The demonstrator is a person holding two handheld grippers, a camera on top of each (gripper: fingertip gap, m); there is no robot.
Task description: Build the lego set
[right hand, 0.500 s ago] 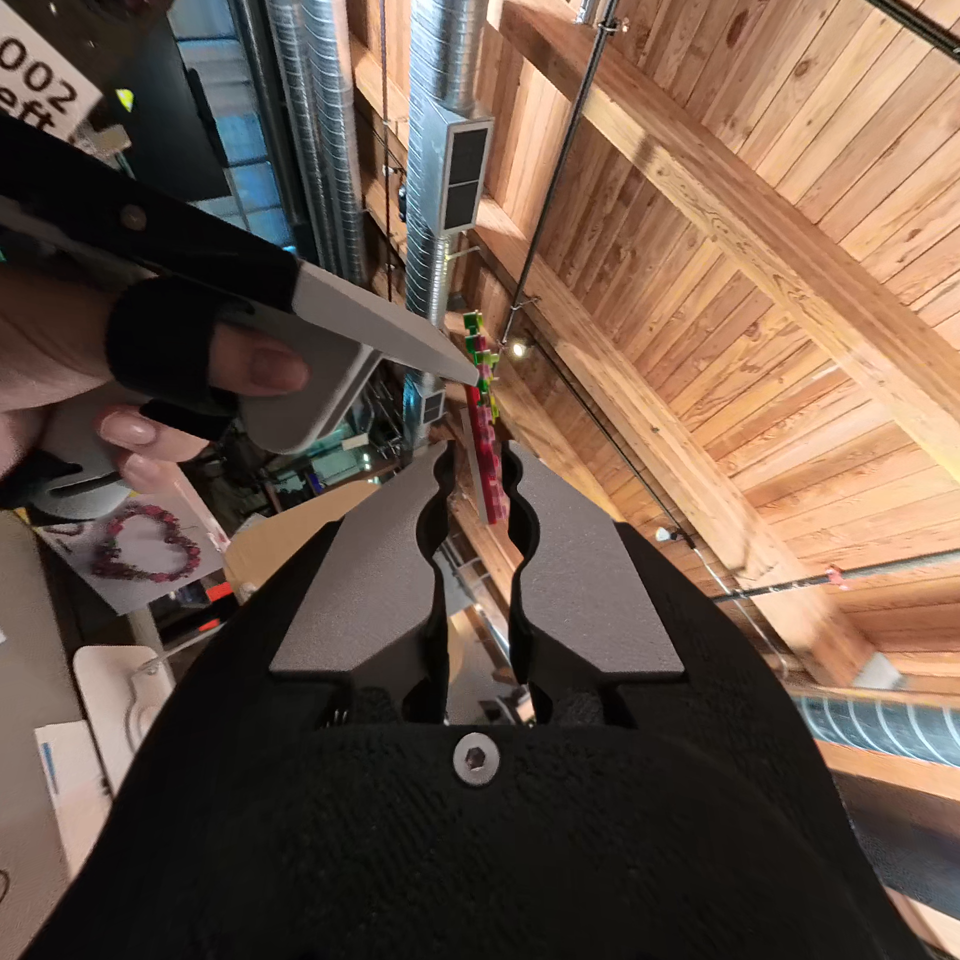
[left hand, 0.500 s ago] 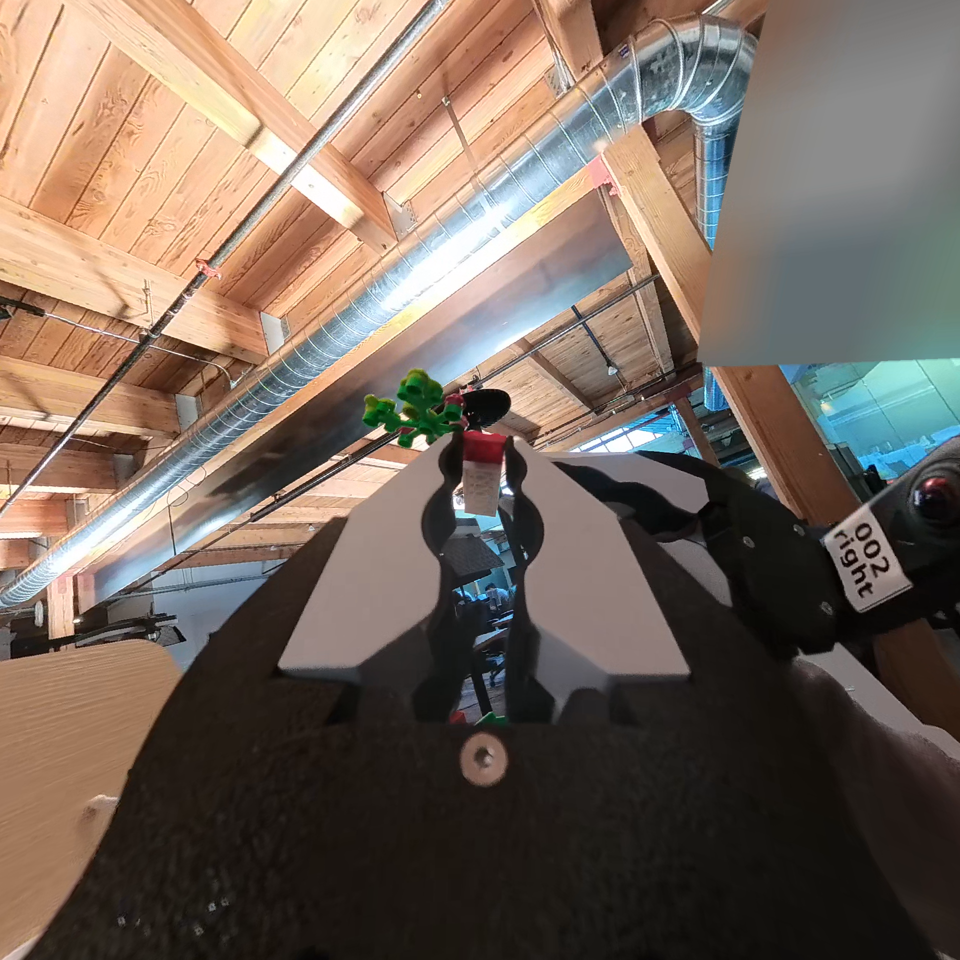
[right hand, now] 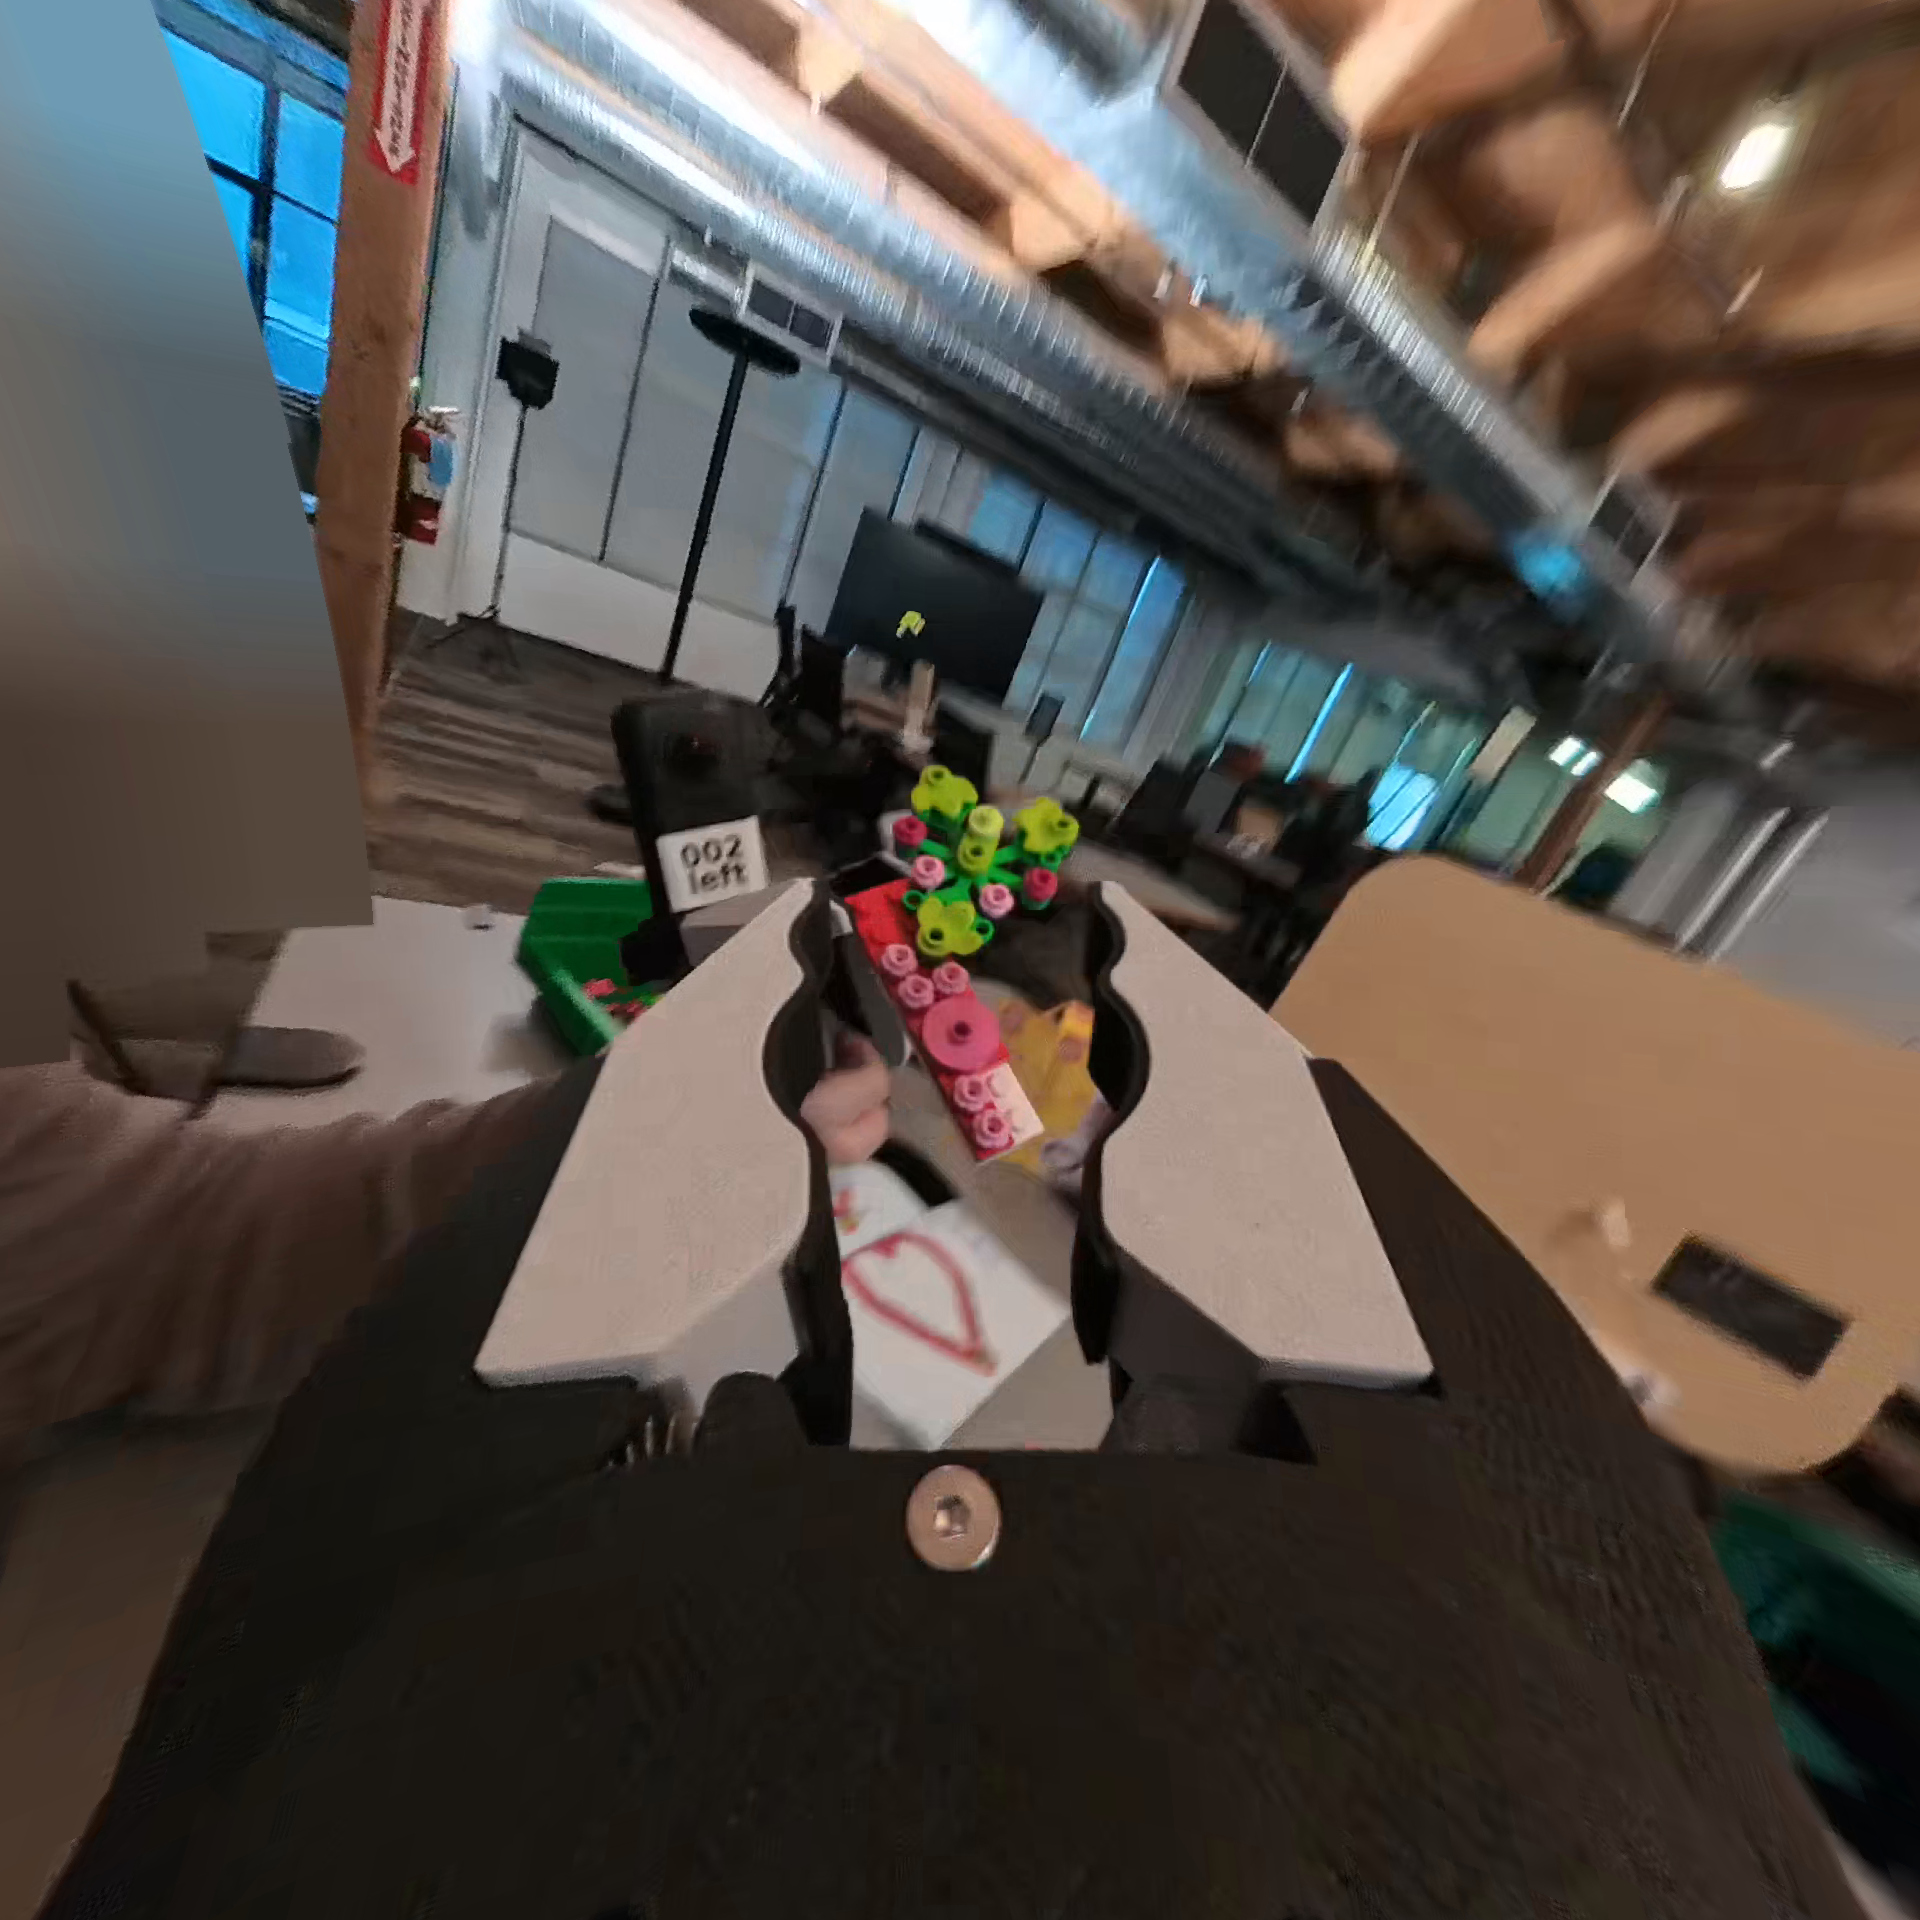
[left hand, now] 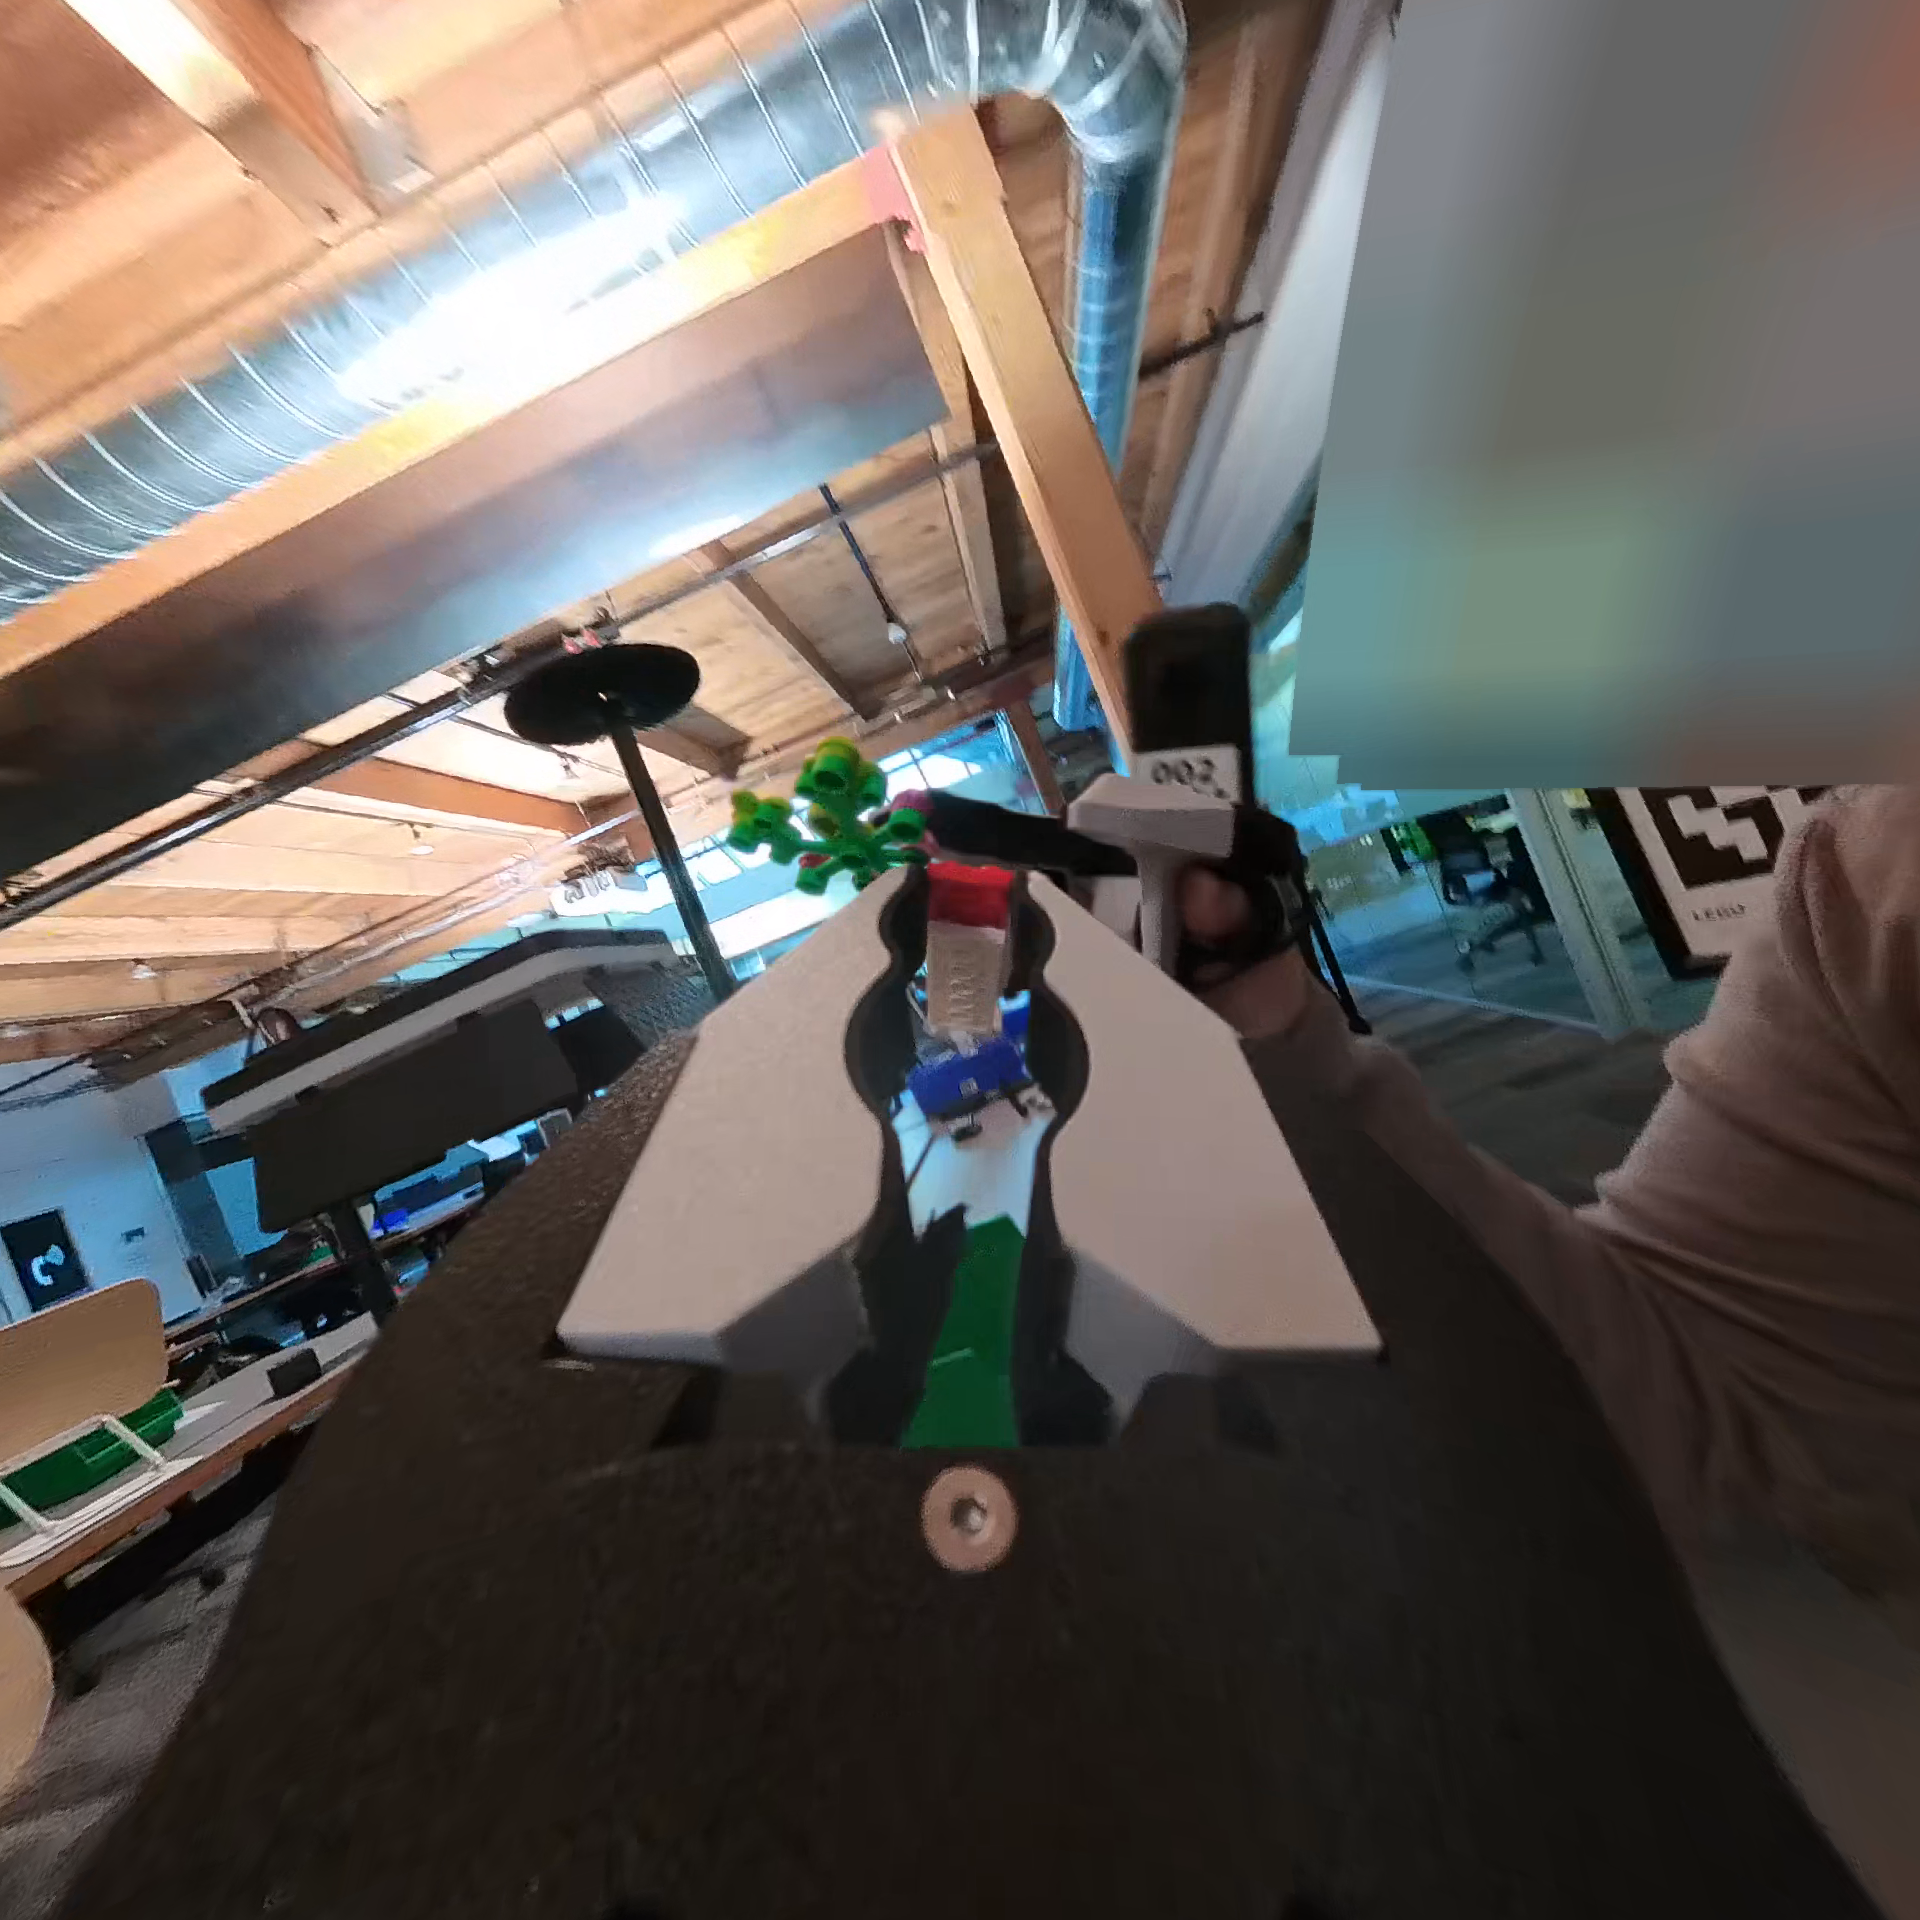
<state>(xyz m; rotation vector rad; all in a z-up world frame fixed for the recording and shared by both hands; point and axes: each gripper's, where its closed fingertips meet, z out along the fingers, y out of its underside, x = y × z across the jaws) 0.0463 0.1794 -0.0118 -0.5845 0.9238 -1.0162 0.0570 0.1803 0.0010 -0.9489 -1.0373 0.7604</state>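
The left gripper point(left hand: 968, 914) is closed on the lego build point(left hand: 966, 940), holding it up in the air by its edge, so that in the left wrist view only the thin side of the red and white plate shows between the grey fingers point(left hand: 800, 1101). The green leafy piece point(left hand: 831, 821) stands out above the fingertips.

In the right wrist view the same lego build point(right hand: 951, 997) shows its face: a red plate with small pink flower studs, one big pink round piece, and on top a green stem with yellow-green and pink flowers. The left gripper point(right hand: 862, 1003) pinches it on its left edge. The right gripper point(right hand: 956, 909) is open, its two fingers wide apart, and the build appears in the gap between them but farther off, not touching them.

Below, on the white table point(right hand: 416, 987), there are a green tray point(right hand: 577, 951), a yellow packet point(right hand: 1049, 1060) and a white sheet with a red heart drawing point(right hand: 935, 1309). A brown board point(right hand: 1538, 1091) is at the right. The background is blurred.
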